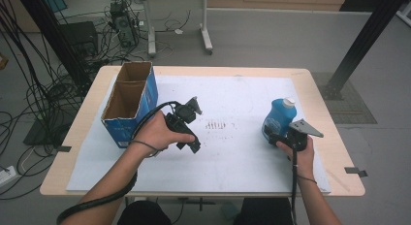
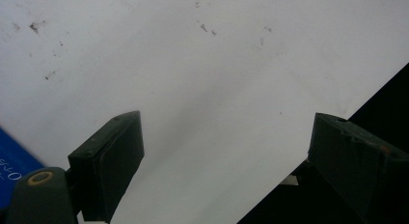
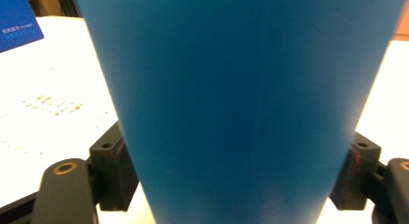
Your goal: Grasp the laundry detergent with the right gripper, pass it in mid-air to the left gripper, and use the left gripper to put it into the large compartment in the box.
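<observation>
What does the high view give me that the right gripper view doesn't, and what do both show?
High view alone: the bottle's white cap, the left gripper held open over the white sheet, the open top of the cardboard box, and both forearms.

Right gripper view alone: the jaws pressed against both flanks of the blue bottle.

Both: the bottle, the right gripper, the blue box side and the sheet's dark marks.
</observation>
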The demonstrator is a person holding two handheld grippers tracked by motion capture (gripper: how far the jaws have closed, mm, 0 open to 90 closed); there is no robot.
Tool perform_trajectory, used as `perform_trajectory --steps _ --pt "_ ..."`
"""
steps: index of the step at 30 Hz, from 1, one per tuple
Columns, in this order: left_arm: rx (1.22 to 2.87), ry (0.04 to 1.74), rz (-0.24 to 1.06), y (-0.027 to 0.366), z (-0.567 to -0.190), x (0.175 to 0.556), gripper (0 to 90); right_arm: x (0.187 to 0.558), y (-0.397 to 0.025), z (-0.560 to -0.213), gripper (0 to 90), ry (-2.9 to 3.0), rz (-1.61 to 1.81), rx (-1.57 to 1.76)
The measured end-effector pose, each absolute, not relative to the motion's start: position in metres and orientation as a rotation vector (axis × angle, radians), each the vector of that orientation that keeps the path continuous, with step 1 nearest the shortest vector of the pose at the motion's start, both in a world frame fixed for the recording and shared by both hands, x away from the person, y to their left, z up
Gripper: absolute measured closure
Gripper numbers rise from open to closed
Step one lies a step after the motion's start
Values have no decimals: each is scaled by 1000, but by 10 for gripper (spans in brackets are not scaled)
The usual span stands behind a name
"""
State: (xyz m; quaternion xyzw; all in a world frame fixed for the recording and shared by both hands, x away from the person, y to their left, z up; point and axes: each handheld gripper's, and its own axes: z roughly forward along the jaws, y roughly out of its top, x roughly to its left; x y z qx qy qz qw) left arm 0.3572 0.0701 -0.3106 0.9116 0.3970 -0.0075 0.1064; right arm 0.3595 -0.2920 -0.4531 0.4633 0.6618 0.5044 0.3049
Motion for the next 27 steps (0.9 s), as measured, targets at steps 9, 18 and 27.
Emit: perform_trajectory --steps 9,18,27 --pt "2679 1171 -19 72 -311 358 128 360 -290 -452 324 1749 1338 1219" --pt "2675 1173 -19 73 -311 358 128 358 -290 -451 375 1737 1341 1223" --pt "2678 1169 -16 73 -310 358 128 357 -289 -450 398 1738 1331 1217"
